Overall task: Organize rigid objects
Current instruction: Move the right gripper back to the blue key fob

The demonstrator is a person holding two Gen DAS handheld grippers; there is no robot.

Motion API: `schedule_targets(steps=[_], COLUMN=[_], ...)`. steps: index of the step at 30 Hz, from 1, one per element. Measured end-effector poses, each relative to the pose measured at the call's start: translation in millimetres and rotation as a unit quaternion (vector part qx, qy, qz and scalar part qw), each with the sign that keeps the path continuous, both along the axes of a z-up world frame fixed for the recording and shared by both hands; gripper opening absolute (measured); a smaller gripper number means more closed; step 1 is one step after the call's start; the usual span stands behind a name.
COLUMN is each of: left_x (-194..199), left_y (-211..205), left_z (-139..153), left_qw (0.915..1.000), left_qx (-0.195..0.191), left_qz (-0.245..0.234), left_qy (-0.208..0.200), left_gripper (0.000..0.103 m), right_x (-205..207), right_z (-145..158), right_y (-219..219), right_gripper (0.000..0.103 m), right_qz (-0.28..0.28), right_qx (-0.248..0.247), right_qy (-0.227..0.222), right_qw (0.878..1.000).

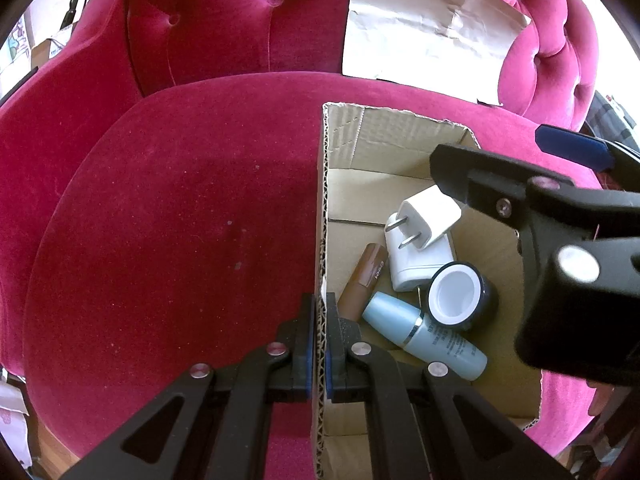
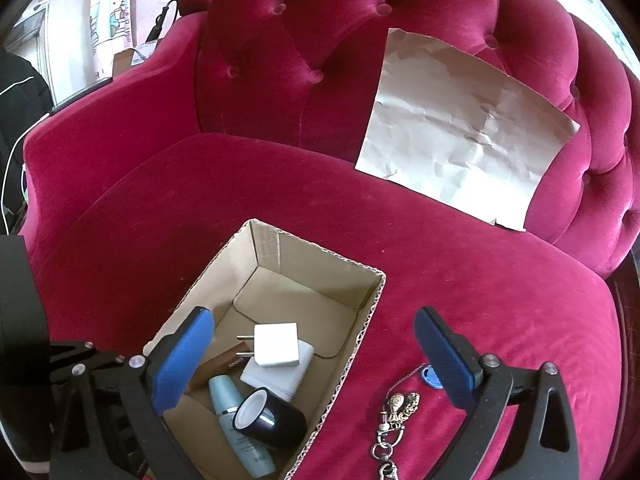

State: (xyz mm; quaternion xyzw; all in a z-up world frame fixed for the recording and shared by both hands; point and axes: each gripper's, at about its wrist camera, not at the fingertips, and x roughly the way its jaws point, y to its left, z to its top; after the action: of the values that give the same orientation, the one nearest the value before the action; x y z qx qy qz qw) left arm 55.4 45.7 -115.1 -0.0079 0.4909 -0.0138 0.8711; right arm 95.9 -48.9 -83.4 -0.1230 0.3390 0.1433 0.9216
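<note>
left gripper (image 1: 319,344): clamping the near left wall of the cardboard box (image 1: 404,136), pads pinched on the corrugated edge, steadying it on the sofa seat (image 1: 180,208).
cardboard box: sitting open-topped on the seat cushion; light, stiff walls, likely sliding easily on velvet, so bracing the wall looks sensible.
brown tube (image 1: 364,276): lying inside the box against the left wall; slim, hard, light.
blue bottle (image 2: 236,420): lying on its side on the box floor, touching the tube and the jar; smooth plastic, probably slippery.
white charger (image 1: 430,216): resting prongs-out on top of a second white adapter block (image 1: 416,264); rigid, light.
dark jar (image 2: 272,416): lying tipped on its side, white interior facing out, just beside the bottle; hard, rolling-prone.
right gripper (image 2: 316,348): hovering wide open and empty, left finger over the box, right finger over the cushion.
keychain (image 2: 396,412): lying on the seat just right of the box, under the right gripper, metal ornament, chain and clasp trailing toward the camera; apparently the next item left outside.
keychain handling: small, dense, hard charm but floppy chain; taking hold across the ornament body looks best, chain likely dangling and snagging on the box rim.
blue tag (image 2: 430,374): partly hidden behind the right finger, possibly attached to the chain, cannot tell.
crumpled paper (image 2: 460,128): leaning on the backrest, well apart from the box.
</note>
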Motion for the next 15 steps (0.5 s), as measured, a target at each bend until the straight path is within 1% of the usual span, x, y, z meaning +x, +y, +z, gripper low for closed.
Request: schedule_targets(steps=[15], left_x=[0], left_y=[0], left_z=[0], left_qw=[1.0000], left_qx=[0.001], left_qz=[0.000], left_qy=[0.000], left_gripper=[0.003], right_x=[-2], right_z=[11], right_y=[-19], right_gripper=[0.103], right_qz=[-0.023], right_qx=[0.003], right_qy=[-0.008], right_qw=[1.000])
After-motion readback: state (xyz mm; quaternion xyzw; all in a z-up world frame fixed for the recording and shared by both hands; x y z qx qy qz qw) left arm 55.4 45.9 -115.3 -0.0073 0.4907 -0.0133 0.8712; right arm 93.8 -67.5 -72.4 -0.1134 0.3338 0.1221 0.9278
